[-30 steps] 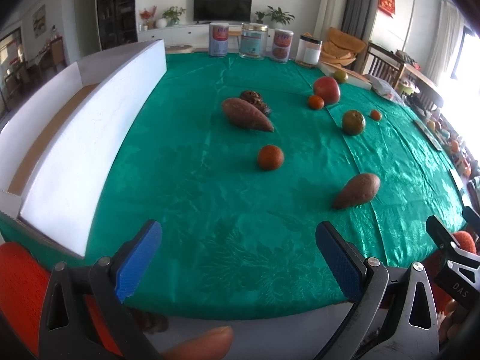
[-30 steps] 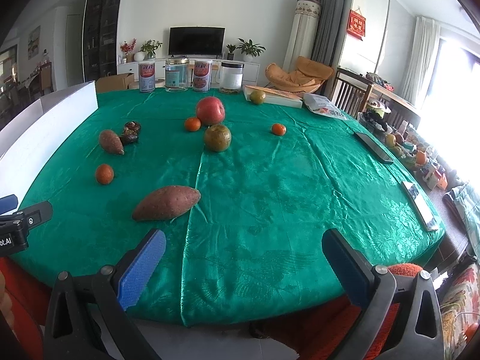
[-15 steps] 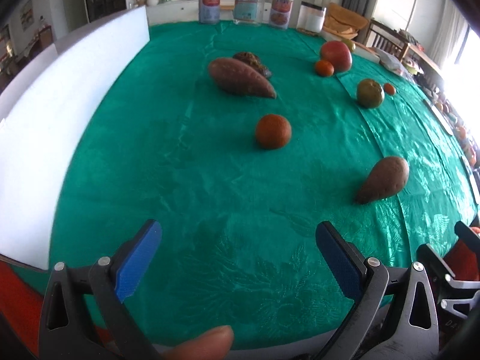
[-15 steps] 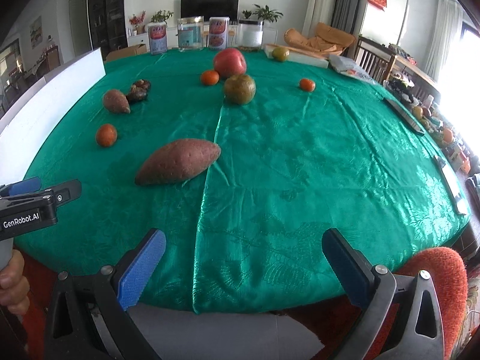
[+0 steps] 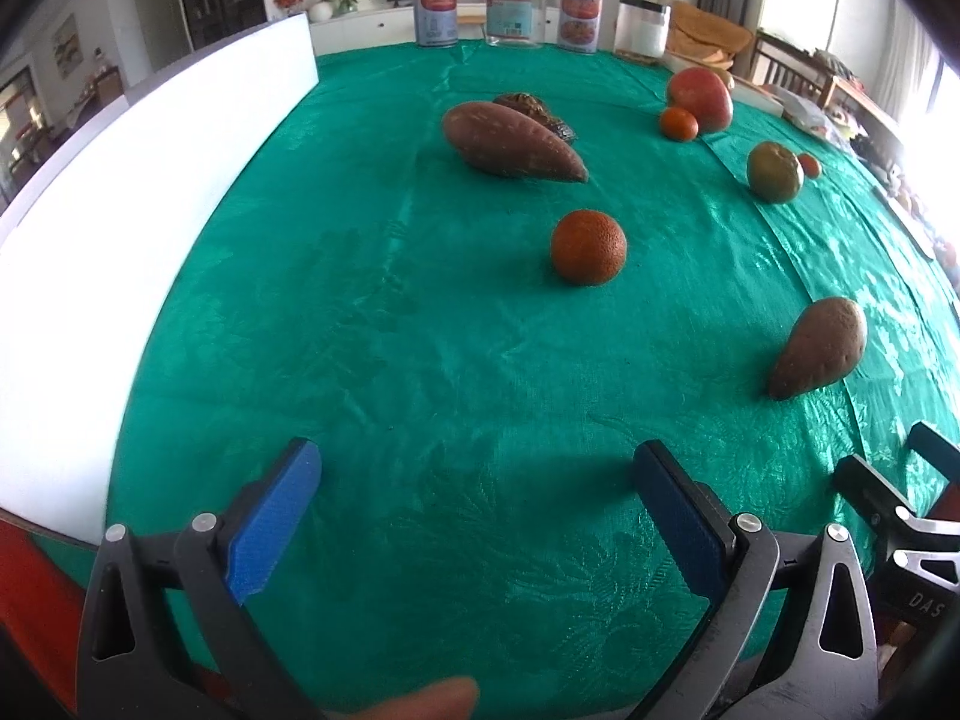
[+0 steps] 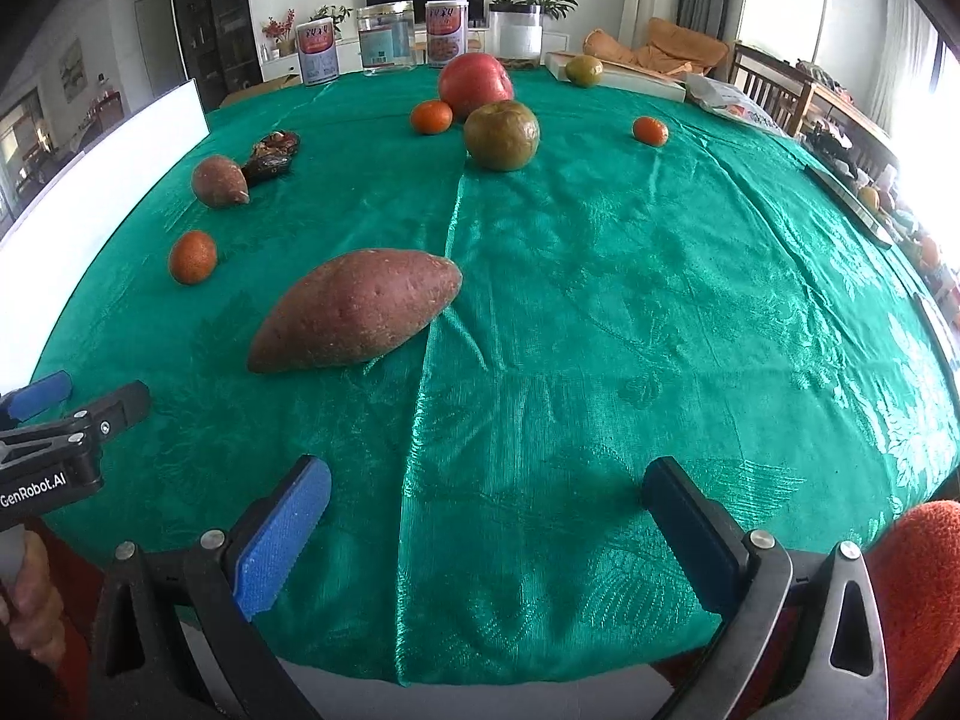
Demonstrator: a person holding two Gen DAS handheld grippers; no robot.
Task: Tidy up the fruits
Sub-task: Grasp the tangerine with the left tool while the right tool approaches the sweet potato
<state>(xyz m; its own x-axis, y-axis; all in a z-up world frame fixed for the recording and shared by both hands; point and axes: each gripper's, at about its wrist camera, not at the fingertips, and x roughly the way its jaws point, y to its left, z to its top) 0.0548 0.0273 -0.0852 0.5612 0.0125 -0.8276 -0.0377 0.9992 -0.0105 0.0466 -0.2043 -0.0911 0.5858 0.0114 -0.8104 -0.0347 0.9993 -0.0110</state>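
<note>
On the green tablecloth [image 5: 420,360] lie a small orange [image 5: 588,246], a long sweet potato [image 5: 510,141] behind it and a second sweet potato [image 5: 819,345] to the right. My left gripper [image 5: 474,492] is open over the cloth, short of the orange. In the right wrist view the near sweet potato [image 6: 357,309] lies ahead and left of my open right gripper [image 6: 489,498]. Farther back sit a greenish fruit [image 6: 501,135], a big red fruit [image 6: 475,86], two small oranges [image 6: 431,117] [image 6: 650,131], another orange [image 6: 192,256] and the other sweet potato [image 6: 219,180]. Both grippers hold nothing.
A white box wall [image 5: 120,210] runs along the table's left side. Cans and jars [image 5: 510,0] stand at the far edge. A dark wrapped item [image 6: 273,156] lies by the far sweet potato. A book [image 6: 624,78] and flat objects [image 6: 846,204] lie on the right side.
Both grippers have moved forward over the table and closer to the produce. Their jaws have stayed open and nothing has been picked up.
</note>
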